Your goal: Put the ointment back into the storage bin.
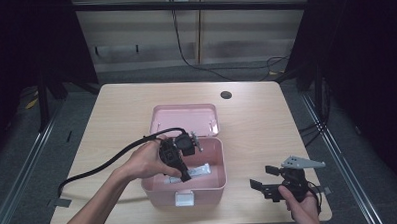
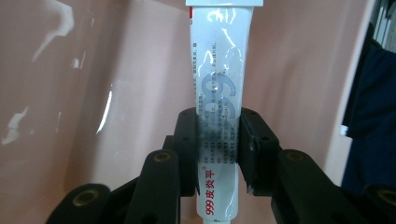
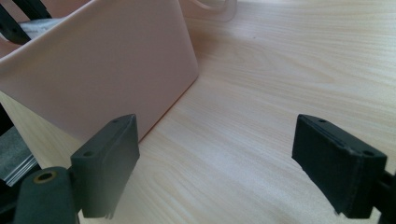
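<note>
Pink plastic makes up the box (image 1: 209, 184) that sits open at the middle of the pale wooden bench (image 1: 116, 115), its lid (image 1: 184, 120) tipped back on the far side and a white latch (image 1: 184, 198) on its near wall. The person's left hand (image 1: 145, 161) reaches over the box from the near left and points the left gripper (image 1: 184, 175) down into it, a thick black cable (image 1: 103, 165) trailing off toward the bench's left edge. In the left gripper view the jaws are closed against the two sides of a white tube (image 2: 220, 107) printed with blue and red lettering, gripping it about a third of the way up from its lower end, with the pink inner wall of the box behind it. From above, the tube lies inside the box near its front half, stretching from the jaws toward the right wall. The right gripper (image 1: 265, 181) is held by the right hand (image 1: 304, 208) at the near right corner of the bench, well apart from the box's right wall, with a grey three-cornered plate (image 1: 302, 162) on top. Its jaws stand wide apart with nothing between them; in the right gripper view they frame bare wood, and the outer side of the box rises just beyond the left jaw. A dark round hole (image 1: 226, 95) marks the far part of the bench.
</note>
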A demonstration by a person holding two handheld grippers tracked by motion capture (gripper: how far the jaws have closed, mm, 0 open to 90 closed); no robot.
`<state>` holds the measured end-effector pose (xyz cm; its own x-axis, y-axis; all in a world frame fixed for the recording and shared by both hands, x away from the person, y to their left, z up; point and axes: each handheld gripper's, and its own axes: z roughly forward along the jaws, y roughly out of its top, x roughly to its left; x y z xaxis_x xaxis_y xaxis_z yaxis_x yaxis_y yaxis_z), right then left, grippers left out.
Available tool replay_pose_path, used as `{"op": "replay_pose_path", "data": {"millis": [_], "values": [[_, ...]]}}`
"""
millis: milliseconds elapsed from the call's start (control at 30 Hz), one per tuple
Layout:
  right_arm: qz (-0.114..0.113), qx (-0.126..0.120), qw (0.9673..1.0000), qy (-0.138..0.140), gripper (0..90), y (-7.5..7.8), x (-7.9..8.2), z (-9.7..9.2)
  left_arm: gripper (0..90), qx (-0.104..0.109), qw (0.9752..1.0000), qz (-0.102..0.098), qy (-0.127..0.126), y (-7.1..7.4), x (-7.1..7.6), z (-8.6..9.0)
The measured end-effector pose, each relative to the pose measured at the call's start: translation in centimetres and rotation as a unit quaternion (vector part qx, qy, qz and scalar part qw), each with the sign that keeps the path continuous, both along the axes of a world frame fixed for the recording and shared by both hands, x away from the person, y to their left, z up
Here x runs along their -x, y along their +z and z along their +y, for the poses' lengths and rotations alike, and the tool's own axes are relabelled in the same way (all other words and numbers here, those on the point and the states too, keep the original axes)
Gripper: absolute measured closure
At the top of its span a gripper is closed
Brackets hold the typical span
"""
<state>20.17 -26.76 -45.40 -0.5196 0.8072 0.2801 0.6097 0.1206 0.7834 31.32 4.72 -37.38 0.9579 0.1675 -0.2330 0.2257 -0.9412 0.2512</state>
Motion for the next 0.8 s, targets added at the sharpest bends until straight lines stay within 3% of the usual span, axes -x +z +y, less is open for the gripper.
{"op": "replay_pose_path", "data": {"millis": [400,667,800], "values": [[0.001,0.0,1.0,-0.002,14.2,0.0,0.0,-0.2,70.6,-0.025,0.9991,0.034,-0.009,-2.6,-0.3,-1.6],[0.001,0.001,1.0,-0.001,14.2,0.1,0.0,-0.2,70.6,-0.034,0.9986,0.036,-0.018,-3.1,-0.1,-1.8],[0.001,0.002,1.0,-0.001,14.2,0.0,0.0,-0.2,70.6,-0.037,0.9978,0.048,-0.024,-3.4,0.0,-1.9]]}}
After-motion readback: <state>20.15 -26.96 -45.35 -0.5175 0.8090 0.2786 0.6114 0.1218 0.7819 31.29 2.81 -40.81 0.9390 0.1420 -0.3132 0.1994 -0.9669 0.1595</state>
